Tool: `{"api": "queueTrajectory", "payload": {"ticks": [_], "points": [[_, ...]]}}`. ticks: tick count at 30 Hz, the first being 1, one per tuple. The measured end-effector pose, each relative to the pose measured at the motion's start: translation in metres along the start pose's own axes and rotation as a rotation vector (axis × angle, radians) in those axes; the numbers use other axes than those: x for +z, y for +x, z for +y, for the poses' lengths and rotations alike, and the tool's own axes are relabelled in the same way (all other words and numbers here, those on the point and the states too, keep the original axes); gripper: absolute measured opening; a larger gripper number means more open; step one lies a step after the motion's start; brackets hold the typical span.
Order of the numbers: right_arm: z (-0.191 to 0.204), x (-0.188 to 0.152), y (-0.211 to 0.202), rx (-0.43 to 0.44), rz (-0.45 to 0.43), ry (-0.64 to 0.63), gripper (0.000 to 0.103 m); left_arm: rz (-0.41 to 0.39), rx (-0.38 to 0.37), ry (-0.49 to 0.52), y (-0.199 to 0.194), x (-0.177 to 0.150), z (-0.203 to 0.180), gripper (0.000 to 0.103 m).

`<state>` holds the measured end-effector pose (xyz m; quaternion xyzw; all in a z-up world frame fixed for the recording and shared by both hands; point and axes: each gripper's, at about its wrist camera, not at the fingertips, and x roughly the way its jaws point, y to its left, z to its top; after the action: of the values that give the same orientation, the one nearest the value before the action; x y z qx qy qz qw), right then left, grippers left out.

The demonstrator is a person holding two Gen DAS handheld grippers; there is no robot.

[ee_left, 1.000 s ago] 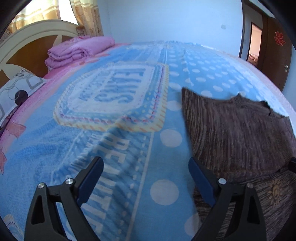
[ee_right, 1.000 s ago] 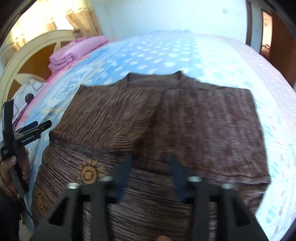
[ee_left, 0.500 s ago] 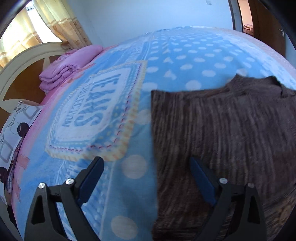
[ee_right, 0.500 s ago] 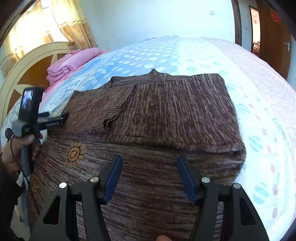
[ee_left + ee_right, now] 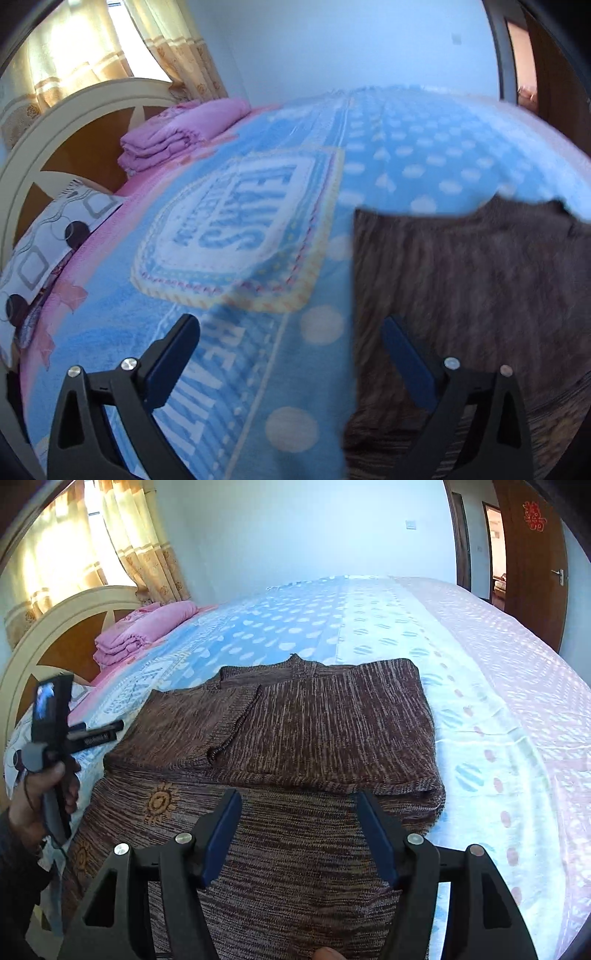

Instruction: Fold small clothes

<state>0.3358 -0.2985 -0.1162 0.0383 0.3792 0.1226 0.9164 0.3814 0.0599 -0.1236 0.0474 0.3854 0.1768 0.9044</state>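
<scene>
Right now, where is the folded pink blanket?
In the right wrist view the folded pink blanket lies at the far left of the bed, against the arched headboard, beyond the brown sweater; the left wrist view shows it upper left.

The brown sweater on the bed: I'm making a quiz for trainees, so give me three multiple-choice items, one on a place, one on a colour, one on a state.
1. Where is the folded pink bedding?
A. by the headboard
B. on the sweater
C. by the door

2. What colour are the sun motifs on the sweater?
A. white
B. orange
C. green

3. What is between the right gripper's fingers?
A. a sleeve
B. a pillow
C. nothing

Key:
1 A, the pink bedding lies beside the headboard.
2 B, an orange sun motif shows on the brown sweater.
3 C, the right gripper is opening, with no cloth pinched between its fingers.
</scene>
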Motion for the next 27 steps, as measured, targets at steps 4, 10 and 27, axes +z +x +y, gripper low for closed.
{"api": "queueTrajectory", "payload": {"ticks": [4,10,27], "points": [[-0.005,-0.005,0.003,-0.013,0.022,0.015,0.065,0.039,-0.003,0.068,0.013,0.004,-0.020,0.103],[-0.024,-0.012,-0.010,-0.046,0.020,0.059,0.066,0.116,0.010,0.060,0.039,-0.009,-0.003,0.103],[-0.040,-0.048,-0.053,-0.088,0.037,0.093,0.066,0.047,0.044,0.041,0.014,-0.025,0.016,0.103]]}}
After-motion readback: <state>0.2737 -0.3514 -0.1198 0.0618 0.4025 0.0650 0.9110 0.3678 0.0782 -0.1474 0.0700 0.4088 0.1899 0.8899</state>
